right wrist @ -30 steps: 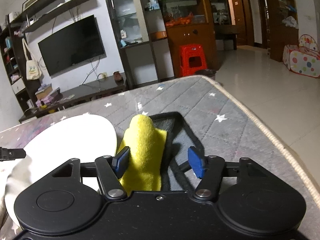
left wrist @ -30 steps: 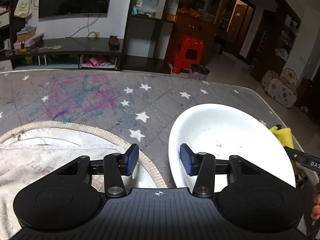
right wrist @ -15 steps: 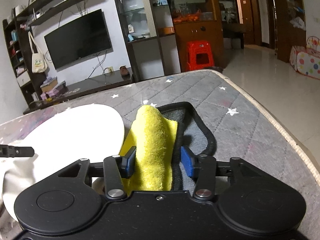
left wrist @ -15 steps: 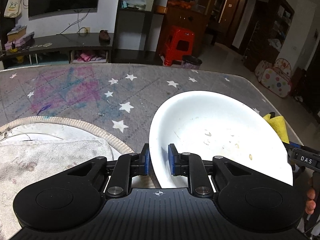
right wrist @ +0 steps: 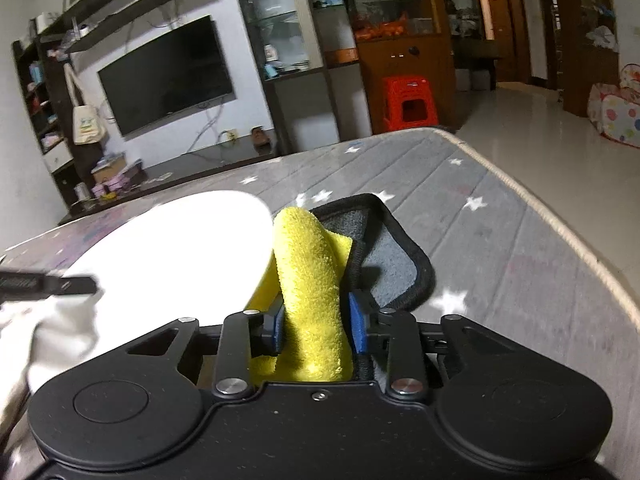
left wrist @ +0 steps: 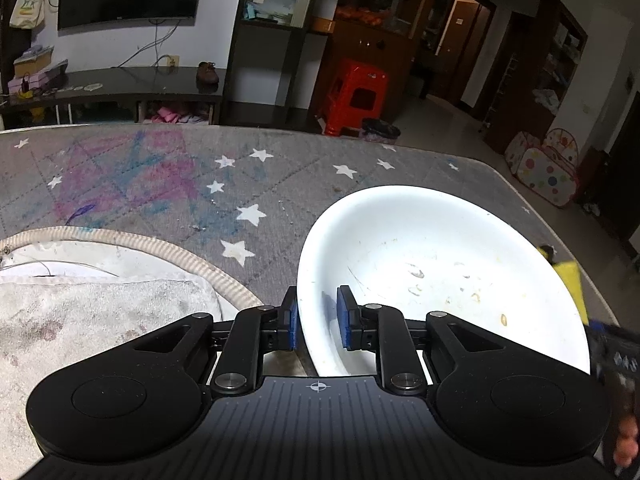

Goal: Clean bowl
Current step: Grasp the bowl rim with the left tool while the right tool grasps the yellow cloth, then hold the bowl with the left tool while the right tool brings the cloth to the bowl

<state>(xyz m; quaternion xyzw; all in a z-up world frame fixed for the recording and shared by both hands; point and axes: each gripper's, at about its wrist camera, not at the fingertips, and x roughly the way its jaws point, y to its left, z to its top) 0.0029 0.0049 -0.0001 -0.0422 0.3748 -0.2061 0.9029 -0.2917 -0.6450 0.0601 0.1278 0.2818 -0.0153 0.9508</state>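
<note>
A white bowl (left wrist: pixel 440 272) with food specks inside sits tilted on the grey star-patterned mattress (left wrist: pixel 160 184). My left gripper (left wrist: pixel 317 322) is shut on the bowl's near rim, one blue pad outside and one inside. In the right wrist view the bowl (right wrist: pixel 172 248) lies to the left. My right gripper (right wrist: pixel 316 326) is shut on a folded yellow cloth (right wrist: pixel 312 280) that rests on a grey, black-edged mat (right wrist: pixel 392 256). The cloth's tip (left wrist: pixel 568 276) shows past the bowl in the left wrist view.
A dirty white towel (left wrist: pixel 88 312) on a beige-rimmed round mat (left wrist: pixel 168 248) lies to the left of the bowl. The mattress edge (right wrist: pixel 560 224) drops to the floor on the right. A red stool (left wrist: pixel 356 96) and a TV cabinet (left wrist: pixel 112 88) stand beyond.
Both grippers have closed: the left on the bowl's rim, the right on the yellow cloth. The bowl's near side has lifted slightly.
</note>
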